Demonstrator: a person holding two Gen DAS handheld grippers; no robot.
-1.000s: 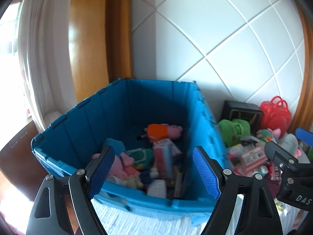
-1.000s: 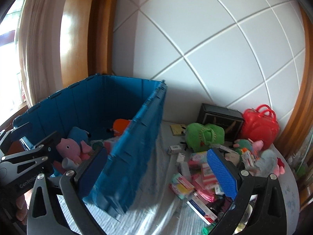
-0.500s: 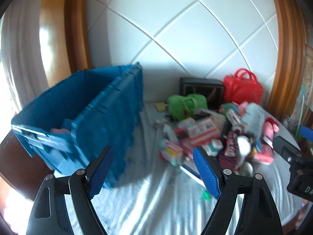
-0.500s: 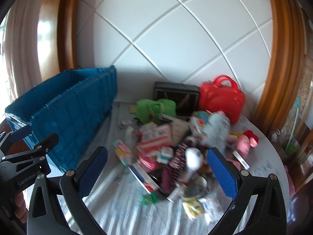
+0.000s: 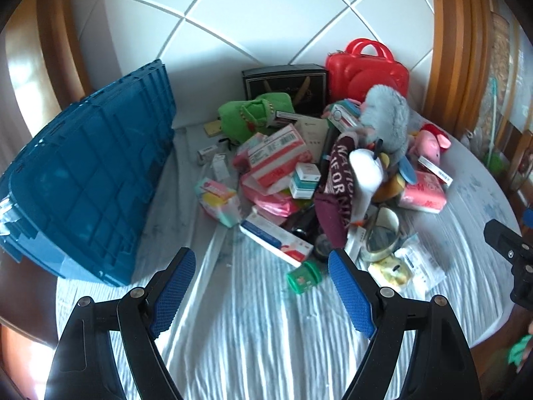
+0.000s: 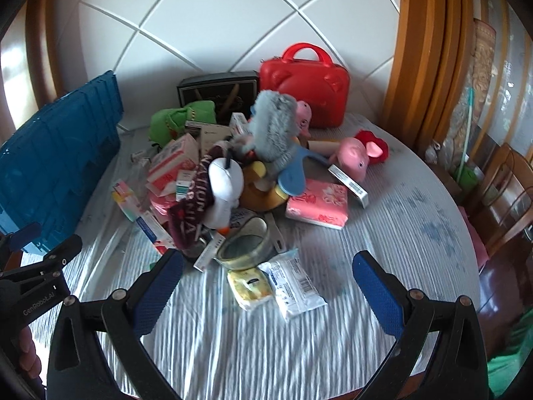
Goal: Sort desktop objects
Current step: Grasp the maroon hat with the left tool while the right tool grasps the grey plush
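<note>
- You are holding the left gripper [image 5: 256,283] with its blue-padded fingers spread wide, gripping nothing, above the striped white tablecloth [image 5: 250,340].
- You are holding the right gripper [image 6: 266,283] wide too, empty, over bare cloth at the near side of the heap.
- Just ahead of the left gripper, a small green jar [image 5: 304,277] is lying on its side, near the right fingertip.
- Between the right gripper's fingers, a yellow wipes pack [image 6: 250,286] and a white labelled sachet [image 6: 293,286] are lying flat, touching each other.
- Just behind them, a tape roll [image 6: 245,245] is resting at the foot of the pile.
- A white plush [image 6: 224,190] wearing a maroon lettered scarf [image 6: 191,205] is leaning in the middle of the heap.
- To its right, a pink tissue pack [image 6: 318,207] is sitting flat on the cloth.
- To the left, pink and white boxes [image 5: 278,158] are lying piled on each other, with a long white box [image 5: 274,238] at the near edge.
- A grey furry toy [image 6: 274,125] is topping the pile, and a pink pig plush [image 6: 358,157] is lying to its right.
- On the far left, the blue crate [image 5: 90,180] is standing apart from the heap.
- Farther back, a green plush [image 5: 255,118] is sitting before a black box [image 5: 283,81].
- The red handled case [image 6: 304,91] is standing beside that box, against the white quilted wall [image 6: 216,16].
</note>
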